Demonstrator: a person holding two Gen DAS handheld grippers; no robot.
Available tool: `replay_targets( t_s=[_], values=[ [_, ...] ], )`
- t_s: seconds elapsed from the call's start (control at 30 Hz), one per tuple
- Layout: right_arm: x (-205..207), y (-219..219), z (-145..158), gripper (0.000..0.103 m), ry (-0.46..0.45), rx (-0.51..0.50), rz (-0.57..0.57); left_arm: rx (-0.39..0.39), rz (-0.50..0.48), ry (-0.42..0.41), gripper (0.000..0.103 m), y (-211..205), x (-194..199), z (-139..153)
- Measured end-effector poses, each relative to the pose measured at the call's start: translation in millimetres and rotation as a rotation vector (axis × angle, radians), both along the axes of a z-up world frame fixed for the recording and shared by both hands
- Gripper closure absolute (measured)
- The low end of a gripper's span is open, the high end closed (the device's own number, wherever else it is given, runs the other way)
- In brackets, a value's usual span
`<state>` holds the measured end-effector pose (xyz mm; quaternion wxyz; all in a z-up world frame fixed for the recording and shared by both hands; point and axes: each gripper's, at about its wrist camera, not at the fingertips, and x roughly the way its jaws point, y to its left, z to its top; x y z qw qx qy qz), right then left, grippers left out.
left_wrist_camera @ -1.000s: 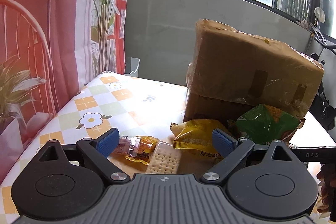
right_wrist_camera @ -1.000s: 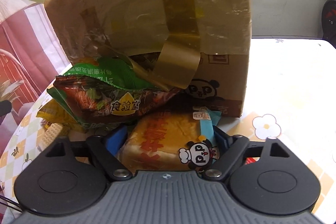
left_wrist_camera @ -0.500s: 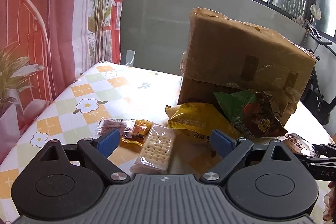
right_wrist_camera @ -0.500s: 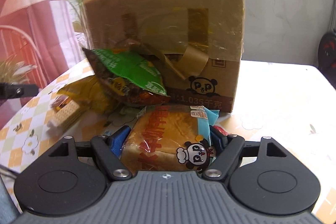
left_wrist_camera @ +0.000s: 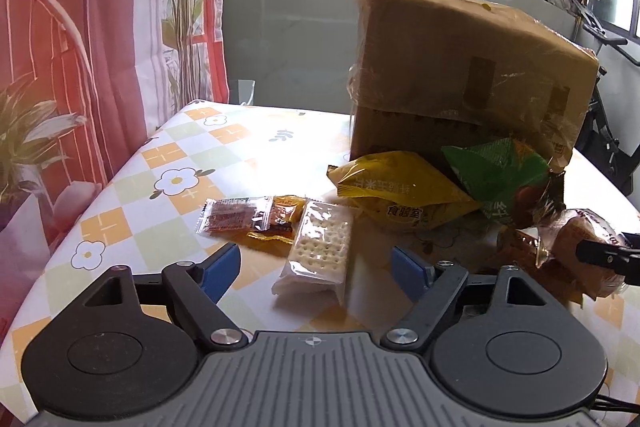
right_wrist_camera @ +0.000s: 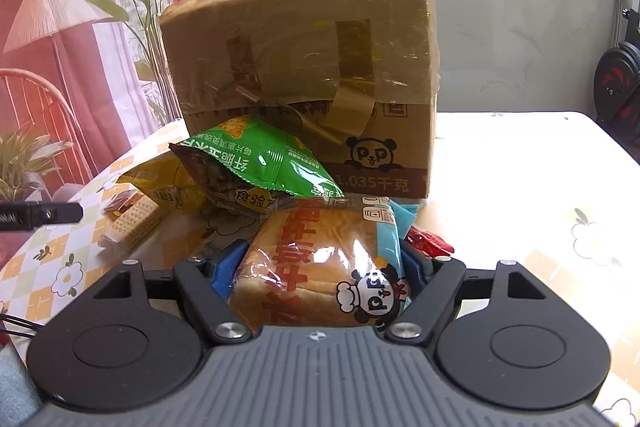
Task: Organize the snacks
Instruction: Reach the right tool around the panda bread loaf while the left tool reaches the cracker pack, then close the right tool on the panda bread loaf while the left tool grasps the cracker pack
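Note:
My right gripper (right_wrist_camera: 318, 267) is shut on a packaged bread slice (right_wrist_camera: 324, 267) with a panda logo, held just in front of a taped cardboard box (right_wrist_camera: 304, 67). A green snack bag (right_wrist_camera: 264, 159) and a yellow snack bag (right_wrist_camera: 168, 187) lean at the box's foot. My left gripper (left_wrist_camera: 316, 267) is open and empty, hovering over a cracker pack (left_wrist_camera: 320, 243). Two small sachets (left_wrist_camera: 248, 217) lie to its left. The yellow bag (left_wrist_camera: 400, 195), the green bag (left_wrist_camera: 496, 175) and the held bread (left_wrist_camera: 572, 251) show in the left wrist view.
The table (left_wrist_camera: 168, 163) has a checked flower cloth and ends at the left by a red curtain (left_wrist_camera: 60, 67). A red wrapper (right_wrist_camera: 430, 243) lies right of the bread. An exercise bike (right_wrist_camera: 616, 83) stands at the far right.
Both grippers have drawn back from the box. The right one has pulled the bread out from under the green bag. The left one is higher and farther from the snacks.

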<state>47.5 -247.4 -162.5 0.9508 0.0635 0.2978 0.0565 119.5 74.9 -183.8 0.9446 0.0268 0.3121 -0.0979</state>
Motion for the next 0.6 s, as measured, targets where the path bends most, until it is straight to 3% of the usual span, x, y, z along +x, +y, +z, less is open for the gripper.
replay_targets(
  t_s=[0.07, 0.2, 0.37, 0.6],
  values=[
    [0.7, 0.0, 0.2, 0.025, 0.001, -0.003, 0.003, 0.023, -0.015, -0.004, 0.028, -0.4, 6.5, -2.1],
    [0.2, 1.3, -0.2, 0.025, 0.002, -0.004, 0.004, 0.06, -0.035, 0.0, 0.031, -4.1, 27.8, -8.8],
    [0.3, 1.4, 0.8, 0.025, 0.005, -0.003, 0.005, 0.075, -0.073, 0.03, 0.049, -10.6, 56.6, -19.6],
    [3.8, 1.3, -0.1, 0.025, 0.01, -0.003, 0.011, 0.054, -0.121, 0.089, 0.05, -14.7, 84.2, -35.1]
  ],
)
